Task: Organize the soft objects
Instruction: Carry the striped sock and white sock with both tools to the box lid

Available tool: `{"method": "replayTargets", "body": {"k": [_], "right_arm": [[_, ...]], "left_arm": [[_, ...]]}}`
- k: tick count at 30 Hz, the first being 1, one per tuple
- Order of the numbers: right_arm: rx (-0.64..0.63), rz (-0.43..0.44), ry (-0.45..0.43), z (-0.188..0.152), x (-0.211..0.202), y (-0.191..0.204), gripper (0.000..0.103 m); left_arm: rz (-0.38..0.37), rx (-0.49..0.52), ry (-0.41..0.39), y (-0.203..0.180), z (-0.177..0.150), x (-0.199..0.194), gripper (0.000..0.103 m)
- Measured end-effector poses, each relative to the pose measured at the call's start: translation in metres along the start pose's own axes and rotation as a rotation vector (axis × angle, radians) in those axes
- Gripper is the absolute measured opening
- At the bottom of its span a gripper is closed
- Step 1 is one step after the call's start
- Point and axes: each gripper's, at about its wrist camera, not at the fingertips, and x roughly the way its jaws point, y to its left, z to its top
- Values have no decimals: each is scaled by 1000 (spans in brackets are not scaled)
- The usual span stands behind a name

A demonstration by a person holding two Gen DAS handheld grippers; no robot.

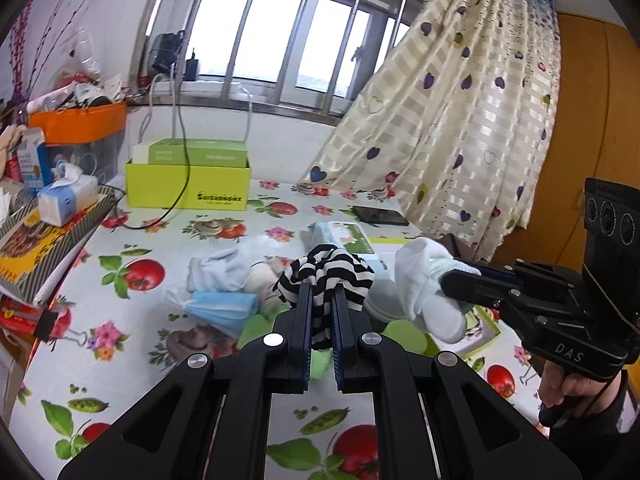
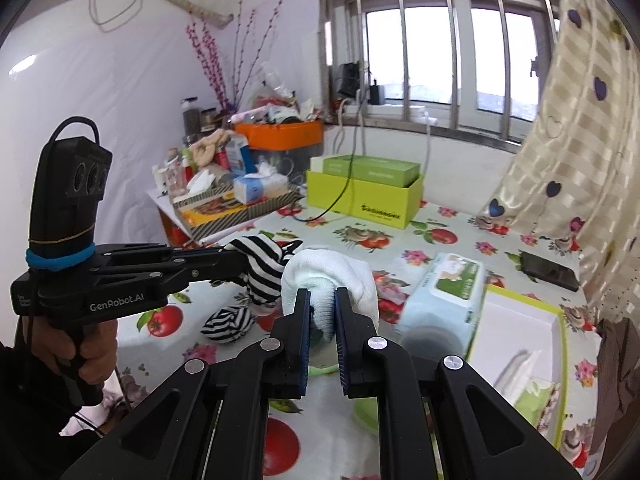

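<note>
- Two black two-finger claws, one in each of the person's hands. The left claw (image 1: 322,300) is pinching a black-and-white striped fabric sock (image 1: 326,276), lifted above the worktop; the right claw (image 2: 322,300) is pinching a white knitted sock (image 2: 328,276), also held up off the surface.
- Striped pieces: two. One in the left claw, and a second balled striped sock (image 2: 228,324) lying on the worktop below it.
- White soft pieces: the one in the right claw and another white sock (image 1: 218,272) lying on the worktop.
- One light-blue pleated face mask (image 1: 222,308) lies just beside that white sock.
- One pale-blue pack of wet wipes with a green label (image 2: 444,292) lies near the right claw.
- One black phone (image 1: 380,216) lies flat near the curtain.
- A lime-yellow open cardboard box (image 1: 188,192) holds one green carton (image 1: 192,152); a dark cable runs across its front.
- An orange plastic bin (image 2: 280,136) is heaped with mixed small items, too cluttered to count.
- A shallow white tray with a lime rim (image 2: 520,320) sits at the right; tissue-like sheets lie at its near end.
- The worktop (image 1: 160,380) wears a white cloth printed with tomatoes, flowers and peas.
- A barred window (image 2: 440,48) and a cream curtain with heart shapes (image 1: 460,120) stand behind.
</note>
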Motion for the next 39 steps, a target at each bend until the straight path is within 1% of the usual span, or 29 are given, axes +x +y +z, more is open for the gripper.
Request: {"method": "replayTargets", "body": {"k": [4, 12, 21, 26, 31, 34, 39], "right_arm": [[32, -47, -24, -2, -16, -21, 11], [100, -147, -34, -16, -39, -62, 11], [176, -237, -2, -44, -54, -102, 11], [217, -270, 19, -60, -61, -119, 11], [250, -272, 40, -73, -60, -130, 11], [253, -245, 56, -78, -52, -130, 11], [260, -189, 115, -91, -26, -130, 11]], "left_arm": [[-21, 14, -5, -10, 7, 6, 9], [-59, 38, 5, -29, 15, 20, 9], [-108, 81, 19, -58, 21, 34, 9], [-134, 104, 30, -74, 22, 41, 9], [-168, 133, 43, -93, 22, 49, 9], [-182, 148, 48, -103, 23, 52, 9], [-181, 160, 52, -111, 25, 57, 9]]}}
